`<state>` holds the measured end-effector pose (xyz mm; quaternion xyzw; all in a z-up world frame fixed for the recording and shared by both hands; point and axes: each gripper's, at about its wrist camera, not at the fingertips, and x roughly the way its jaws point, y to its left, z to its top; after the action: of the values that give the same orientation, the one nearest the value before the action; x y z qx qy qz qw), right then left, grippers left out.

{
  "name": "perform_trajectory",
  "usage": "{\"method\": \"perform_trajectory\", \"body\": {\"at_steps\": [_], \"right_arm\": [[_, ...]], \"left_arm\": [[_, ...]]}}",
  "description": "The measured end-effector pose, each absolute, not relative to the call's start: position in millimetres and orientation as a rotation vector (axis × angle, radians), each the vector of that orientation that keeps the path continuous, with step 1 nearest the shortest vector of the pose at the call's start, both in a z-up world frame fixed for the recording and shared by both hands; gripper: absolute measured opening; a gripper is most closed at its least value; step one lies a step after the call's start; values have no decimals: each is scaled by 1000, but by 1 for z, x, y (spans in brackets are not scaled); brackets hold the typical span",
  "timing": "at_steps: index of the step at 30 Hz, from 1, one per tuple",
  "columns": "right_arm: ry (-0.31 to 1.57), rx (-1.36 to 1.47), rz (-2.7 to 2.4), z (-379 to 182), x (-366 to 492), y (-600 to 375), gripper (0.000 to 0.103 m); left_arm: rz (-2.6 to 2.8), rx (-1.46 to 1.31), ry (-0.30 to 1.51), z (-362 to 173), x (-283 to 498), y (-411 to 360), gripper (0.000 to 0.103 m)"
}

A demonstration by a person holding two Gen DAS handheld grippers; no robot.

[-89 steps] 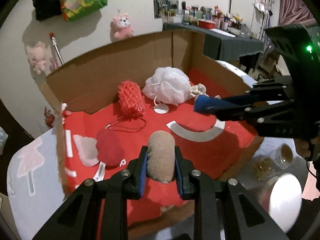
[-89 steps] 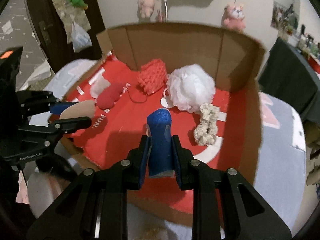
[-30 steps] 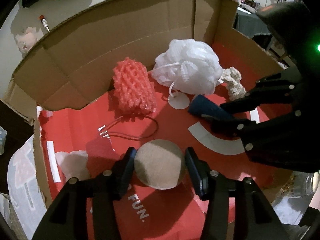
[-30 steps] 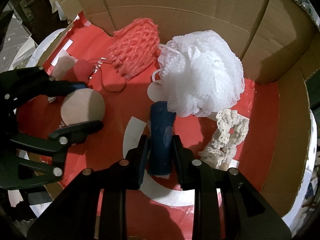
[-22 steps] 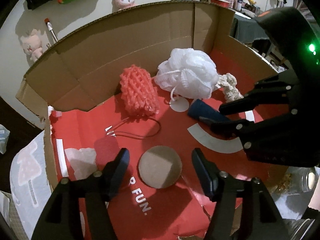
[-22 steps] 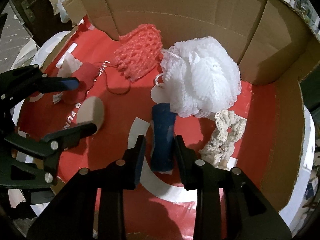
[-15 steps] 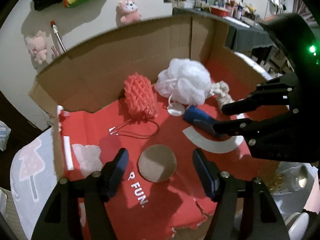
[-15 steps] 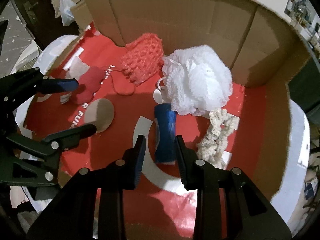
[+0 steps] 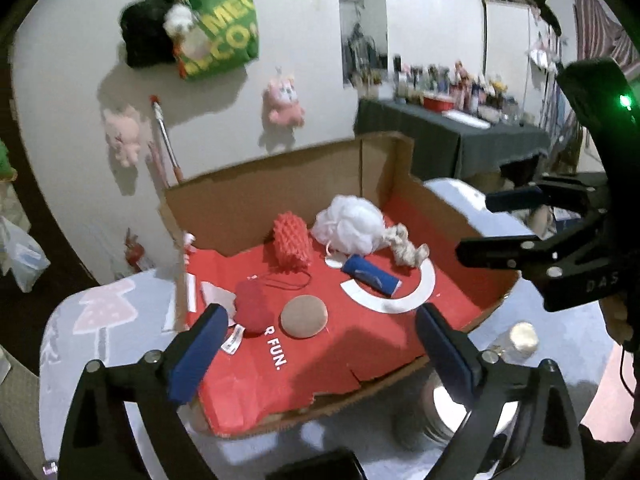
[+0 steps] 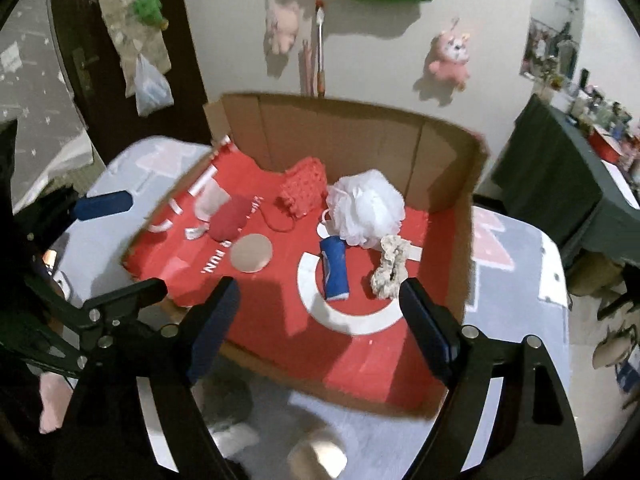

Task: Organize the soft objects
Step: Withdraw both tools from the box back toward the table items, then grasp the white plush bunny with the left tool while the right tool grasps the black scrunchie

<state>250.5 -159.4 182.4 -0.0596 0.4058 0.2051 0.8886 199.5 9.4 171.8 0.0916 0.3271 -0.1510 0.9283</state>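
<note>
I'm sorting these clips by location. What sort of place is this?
Most likely a lived-in room at home, perhaps a bedroom. Pink plush toys and a green shopping bag hang on the wall, and a cloth-covered table is crowded with bottles.

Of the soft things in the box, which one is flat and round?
The tan round pad lying flat beside the red pouf; the other items are bulky or elongated, like the blue roll.

The brown corrugated cardboard box (image 10: 344, 136) has a matt red printed floor; the white mesh bath pouf (image 10: 366, 208) looks frilly, the round tan pad (image 10: 252, 255) smooth.
</note>
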Motion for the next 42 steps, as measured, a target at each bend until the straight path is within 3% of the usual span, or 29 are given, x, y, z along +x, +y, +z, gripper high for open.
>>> {"method": "perform_trajectory", "body": {"at_steps": [7, 10, 19, 42], "right_arm": [[710, -128, 382, 206, 180, -163, 82], [646, -140, 358, 210, 149, -165, 88], [525, -108, 293, 196, 77, -176, 90], [585, -41, 217, 74, 52, -171, 90]], "left_arm": [[-279, 120, 532, 186, 135, 17, 103], [-269, 80, 495, 187, 111, 20, 103], [-252, 44, 415, 176, 48, 13, 103], [-185, 31, 576, 66, 35, 9, 103]]}}
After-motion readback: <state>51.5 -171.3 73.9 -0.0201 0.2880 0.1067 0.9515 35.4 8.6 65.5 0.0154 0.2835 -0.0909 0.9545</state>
